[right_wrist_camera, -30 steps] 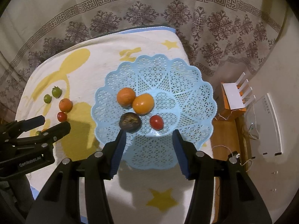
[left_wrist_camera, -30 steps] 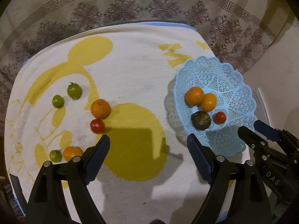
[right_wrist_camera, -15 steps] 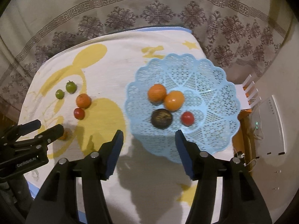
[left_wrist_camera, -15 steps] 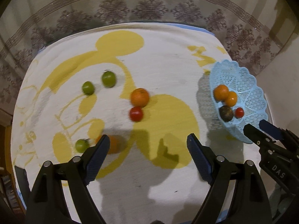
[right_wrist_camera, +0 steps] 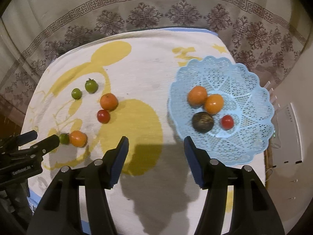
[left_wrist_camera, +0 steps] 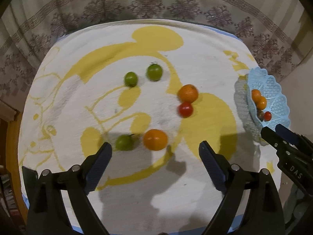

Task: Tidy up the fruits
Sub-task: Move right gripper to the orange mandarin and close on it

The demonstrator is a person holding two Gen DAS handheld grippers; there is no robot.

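Observation:
My left gripper (left_wrist_camera: 155, 149) is open and empty, just short of an orange fruit (left_wrist_camera: 155, 139) and a green tomato (left_wrist_camera: 123, 142) on the cloth. Farther off lie a red tomato (left_wrist_camera: 185, 109), another orange (left_wrist_camera: 187, 93) and two green tomatoes (left_wrist_camera: 130, 79) (left_wrist_camera: 154, 71). A light blue lace basket (right_wrist_camera: 244, 90) at the right holds two oranges (right_wrist_camera: 197, 95) (right_wrist_camera: 213, 103), a dark fruit (right_wrist_camera: 202, 121) and a red tomato (right_wrist_camera: 227, 122). My right gripper (right_wrist_camera: 156, 145) is open and empty, above the cloth left of the basket's near rim.
The table is covered by a white cloth (left_wrist_camera: 137, 195) with a yellow cartoon print. A patterned curtain (right_wrist_camera: 156, 13) hangs behind it. A white device (right_wrist_camera: 287, 133) stands beyond the table's right edge. The left gripper also shows in the right wrist view (right_wrist_camera: 39, 139).
Both grippers have swung left. The loose fruits moved toward the centre of the left wrist view and the basket slid to the right in both views. Both stayed open.

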